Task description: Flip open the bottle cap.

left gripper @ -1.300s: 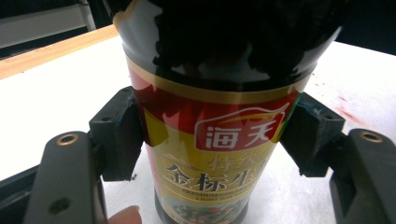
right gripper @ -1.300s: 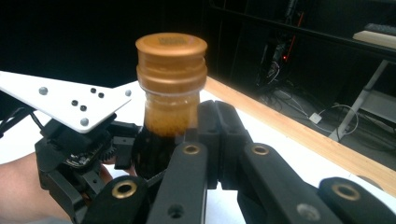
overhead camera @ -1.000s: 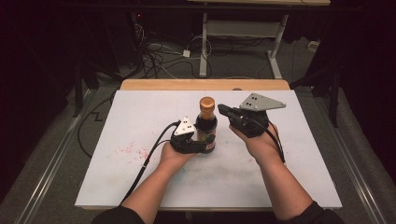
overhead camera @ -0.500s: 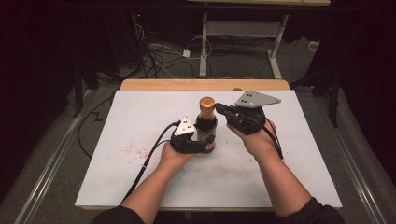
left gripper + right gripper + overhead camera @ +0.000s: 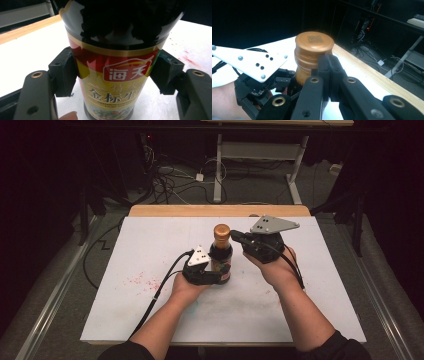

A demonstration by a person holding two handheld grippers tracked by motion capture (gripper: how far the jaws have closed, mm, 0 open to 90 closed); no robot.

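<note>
I see the dark glass sauce bottle with a red-and-gold label (image 5: pixel 220 262) standing upright on the white surface (image 5: pixel 310 290), near its middle; my left gripper (image 5: pixel 212 272) has its fingers (image 5: pixel 63 72) clenched on the bottle's labelled body, one pad on each side; my right gripper (image 5: pixel 237 236) sits level beside the bronze screw cap (image 5: pixel 314 51), its fingers (image 5: pixel 328 72) pressed together with nothing between them, tips against the cap's side
</note>
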